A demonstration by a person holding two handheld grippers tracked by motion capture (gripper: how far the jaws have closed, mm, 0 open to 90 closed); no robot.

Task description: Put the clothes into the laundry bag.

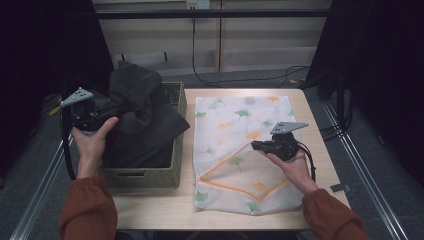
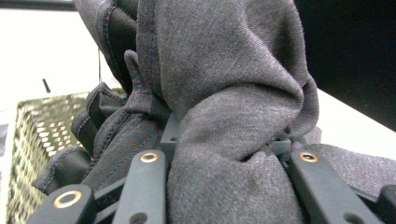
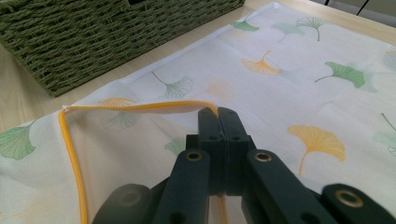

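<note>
Dark garment (image 1: 137, 107) soft, limp, bulky: bunched fold clamped in left hand-held gripper (image 1: 102, 111) above basket (image 1: 145, 176). Thin bag (image 1: 235, 150) on surface; orange edge (image 3: 140, 107) pinched by right hand-held gripper (image 1: 257, 145).

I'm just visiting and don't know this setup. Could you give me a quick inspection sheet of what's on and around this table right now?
Surface: light wooden table, bare at its right edge.
Job's things: dark grey garment lifted partly out of a green woven basket; white leaf-print laundry bag lying flat, its orange-edged opening lifted.
Clutter: small dark object at the table's right edge, too small to identify.
Grippers: left hand-held gripper clamps the garment; right hand-held gripper is shut on the bag's orange edge.
Cables: black cable trails from the left gripper; black cables on the floor behind.
Surroundings: dark curtains at both sides, pale wall behind.
</note>
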